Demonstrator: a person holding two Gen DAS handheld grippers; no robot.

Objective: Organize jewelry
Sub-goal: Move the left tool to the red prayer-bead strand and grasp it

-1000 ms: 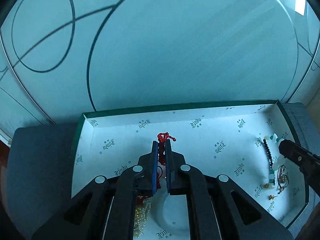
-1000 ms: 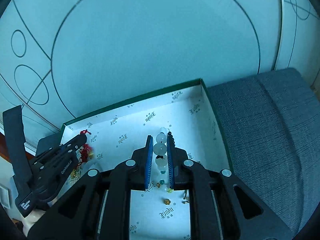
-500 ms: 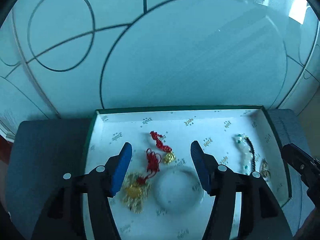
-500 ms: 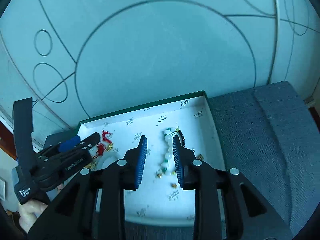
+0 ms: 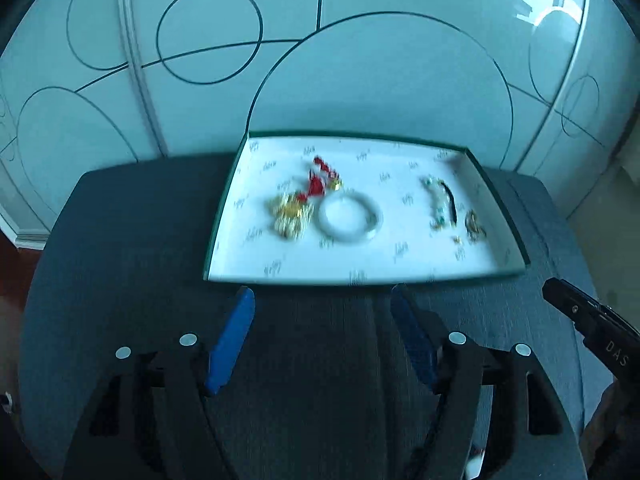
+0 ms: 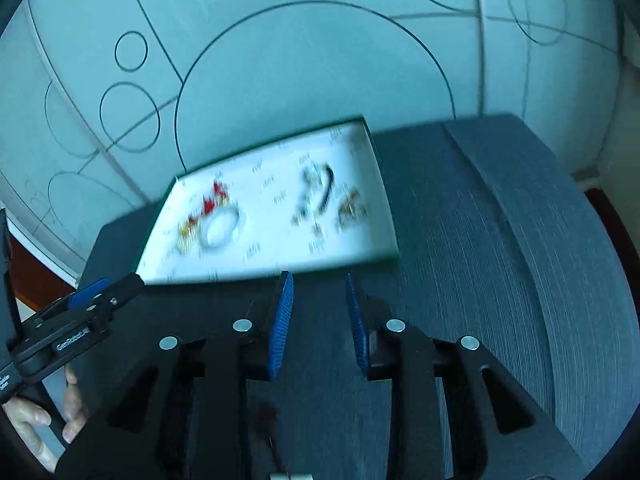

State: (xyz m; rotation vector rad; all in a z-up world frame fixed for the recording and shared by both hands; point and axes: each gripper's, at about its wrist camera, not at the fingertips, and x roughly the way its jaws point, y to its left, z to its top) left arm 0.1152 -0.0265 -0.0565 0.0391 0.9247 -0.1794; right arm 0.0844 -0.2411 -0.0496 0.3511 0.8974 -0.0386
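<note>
A shallow green-rimmed box (image 5: pixel 224 208) with a white printed lining sits on a dark grey cushion; it also shows in the right wrist view (image 6: pixel 384 184). In it lie a red cord charm (image 5: pixel 318 184), a gold and pearl piece (image 5: pixel 290 214), a pale bangle (image 5: pixel 350 216), a bead bracelet with a black cord (image 5: pixel 440 202) and small gold pieces (image 5: pixel 474 226). My left gripper (image 5: pixel 322 300) is open and empty, in front of the box's near rim. My right gripper (image 6: pixel 318 282) is open and empty, just short of the near rim.
The grey upholstered seat (image 6: pixel 500 260) spreads around the box. A pale glossy wall with dark circle lines (image 5: pixel 380 72) stands behind it. The other gripper's tip shows at the right edge of the left view (image 5: pixel 588 320). A hand holds the left gripper (image 6: pixel 60 408).
Both grippers let go of the jewelry, opened, and pulled back out of the box toward me. The red charm and the bead bracelet now lie in the box. Both views are motion-blurred.
</note>
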